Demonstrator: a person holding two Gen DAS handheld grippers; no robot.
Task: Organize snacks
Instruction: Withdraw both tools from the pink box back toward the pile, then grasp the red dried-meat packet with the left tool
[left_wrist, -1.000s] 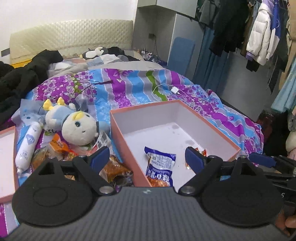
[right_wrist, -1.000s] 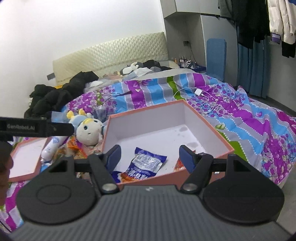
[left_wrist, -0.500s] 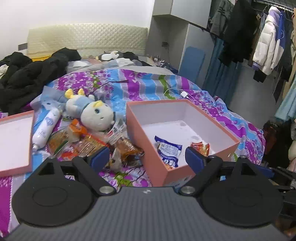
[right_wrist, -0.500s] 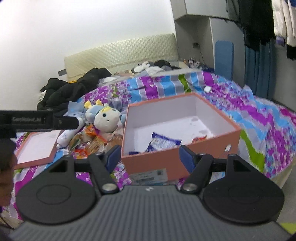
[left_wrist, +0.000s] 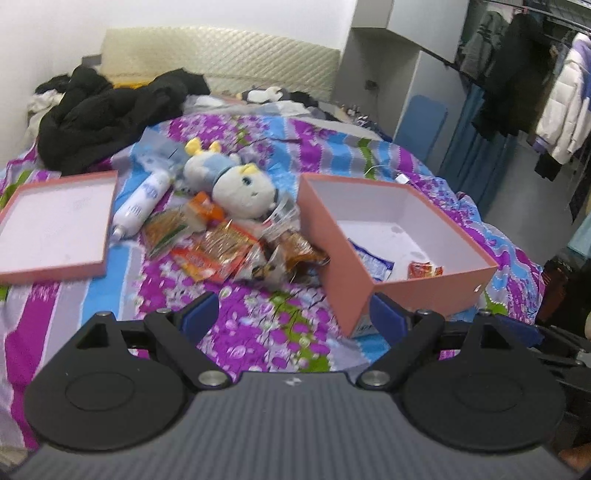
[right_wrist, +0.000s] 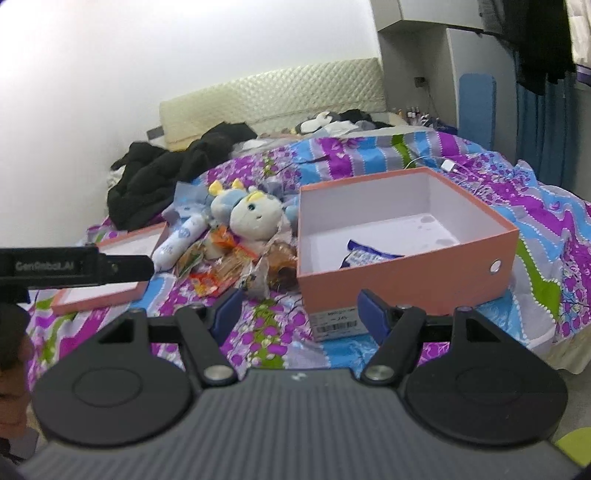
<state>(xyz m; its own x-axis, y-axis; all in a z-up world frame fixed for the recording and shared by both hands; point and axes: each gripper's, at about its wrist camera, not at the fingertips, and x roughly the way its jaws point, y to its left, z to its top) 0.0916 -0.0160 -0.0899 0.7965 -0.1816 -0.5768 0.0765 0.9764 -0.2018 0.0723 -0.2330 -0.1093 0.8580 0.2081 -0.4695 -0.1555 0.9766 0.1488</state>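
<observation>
A bed covered by a purple, blue and green floral quilt (left_wrist: 122, 273) fills both views. On it stands an open salmon-pink cardboard box (left_wrist: 343, 236), white inside, holding a blue-and-white snack packet (left_wrist: 371, 260) and a small red packet (left_wrist: 423, 268). Its shallow lid (left_wrist: 55, 221) lies upturned well apart, toward the left. Between lid and box rests a white-faced plush doll (left_wrist: 236, 184) with a white bottle (left_wrist: 142, 203) beside it, and just in front of the doll a loose pile of orange and brown snack packets (left_wrist: 229, 251) reaches the box's left wall. The left gripper (left_wrist: 291, 321) and the right gripper (right_wrist: 301, 308) both hover over the quilt short of the box, jaws spread apart, with nothing between them.
</observation>
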